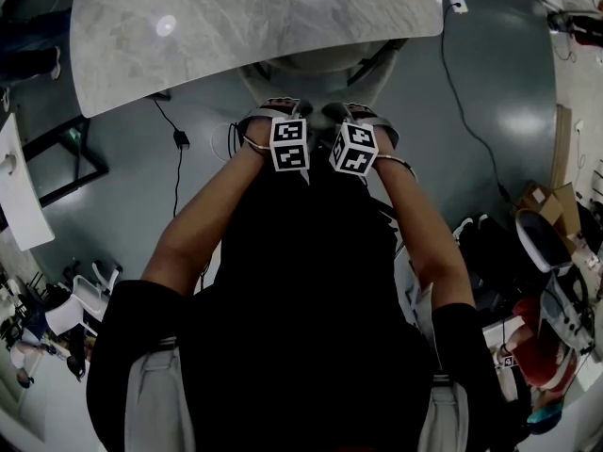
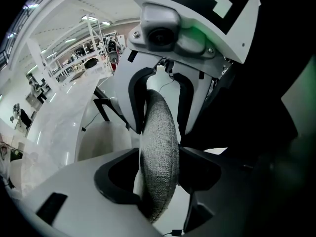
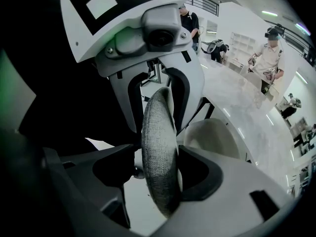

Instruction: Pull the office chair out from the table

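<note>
In the head view both grippers are held side by side over the office chair (image 1: 311,68), which is tucked under the grey marble table (image 1: 254,17). My left gripper (image 1: 279,111) and right gripper (image 1: 347,113) point steeply down at the top of the chair's back. In the left gripper view, the grey fabric rim (image 2: 160,132) fills the gap in my left gripper (image 2: 159,167) and touches both pads. The right gripper view shows the same rim (image 3: 158,132) wedged in my right gripper (image 3: 160,174). My arms and black top hide the rest of the chair.
A black cable with a plug (image 1: 177,139) lies on the dark floor left of the chair. A black frame (image 1: 66,149) and a white tabletop (image 1: 19,196) stand at the left. Bags and shoes (image 1: 537,243) crowd the right. People (image 3: 269,58) stand beyond the table.
</note>
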